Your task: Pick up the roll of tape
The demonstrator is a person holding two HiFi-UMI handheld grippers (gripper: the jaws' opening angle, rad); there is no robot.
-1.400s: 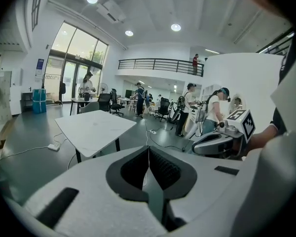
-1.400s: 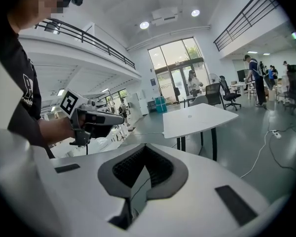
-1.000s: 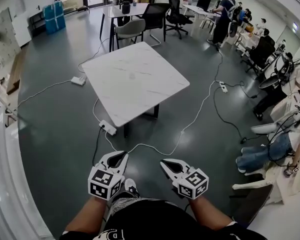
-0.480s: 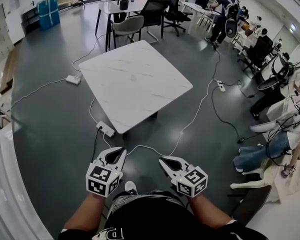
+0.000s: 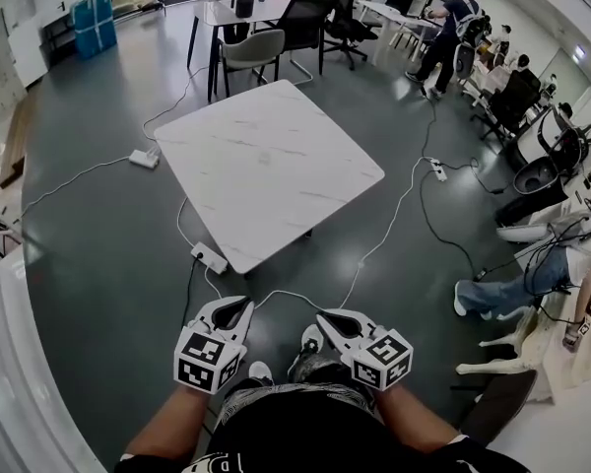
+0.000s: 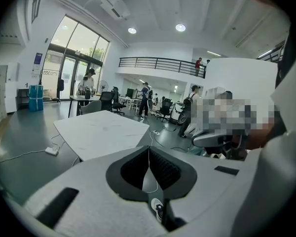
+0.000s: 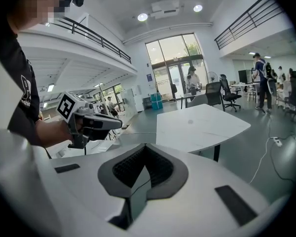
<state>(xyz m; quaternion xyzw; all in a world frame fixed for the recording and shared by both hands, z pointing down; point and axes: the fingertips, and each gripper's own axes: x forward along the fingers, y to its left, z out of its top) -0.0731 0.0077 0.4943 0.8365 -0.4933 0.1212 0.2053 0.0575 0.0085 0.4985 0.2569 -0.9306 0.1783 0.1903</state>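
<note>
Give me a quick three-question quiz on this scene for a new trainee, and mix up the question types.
1. True or false: the left gripper and the right gripper are both shut with nothing between their jaws.
2. Multiple choice: the white table stands A) ahead of both grippers, B) behind the person, C) against a wall.
3. Fill in: the power strip near the table's closest corner lies on the ____.
Key: 1 true; 2 A; 3 floor.
</note>
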